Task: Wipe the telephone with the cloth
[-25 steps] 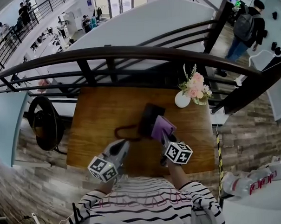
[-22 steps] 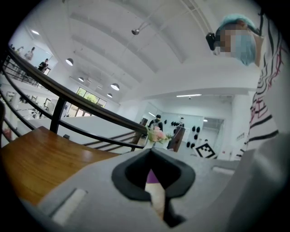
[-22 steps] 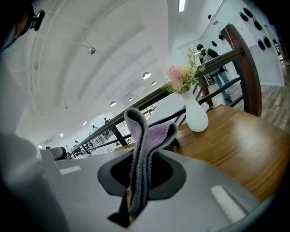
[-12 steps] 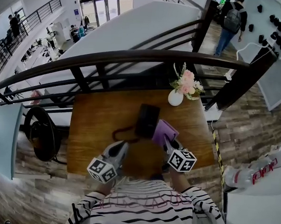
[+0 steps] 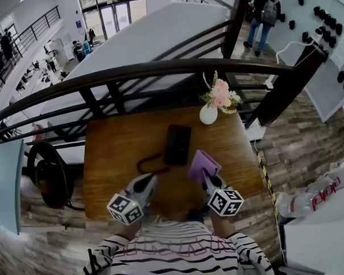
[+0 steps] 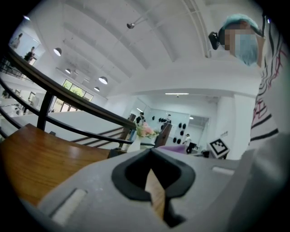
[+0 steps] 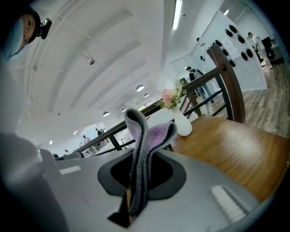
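Now, right gripper (image 5: 206, 175): jaws pressed together on a fold of the cloth (image 5: 204, 165), with only the fabric's thickness between them.
Cloth in the jaws: in the right gripper view the cloth (image 7: 140, 149) stands up out of the slit of the right gripper (image 7: 133, 199), grey on its outer face and purple inside. It curls over at the top just past the jaw tips.
Left gripper (image 5: 149, 178): jaws drawn almost together. In its own view the left gripper (image 6: 154, 192) leaves just a thin sliver of wooden table between them, and nothing is held.
Telephone (image 5: 177, 144): black, lying flat on the table (image 5: 115, 143), ahead of both pairs of jaws. It is to the left of the right jaws and to the right of the left ones.
Cloth to telephone: the cloth's left edge sits just beside the telephone's near right corner. Whether they touch cannot be told.
Cord (image 5: 150, 161): a dark loop on the table, just ahead of the left jaw tips, running to the telephone's near left corner.
Vase (image 5: 208, 114): white, holding pink flowers, well beyond the right jaws at the table's far edge.
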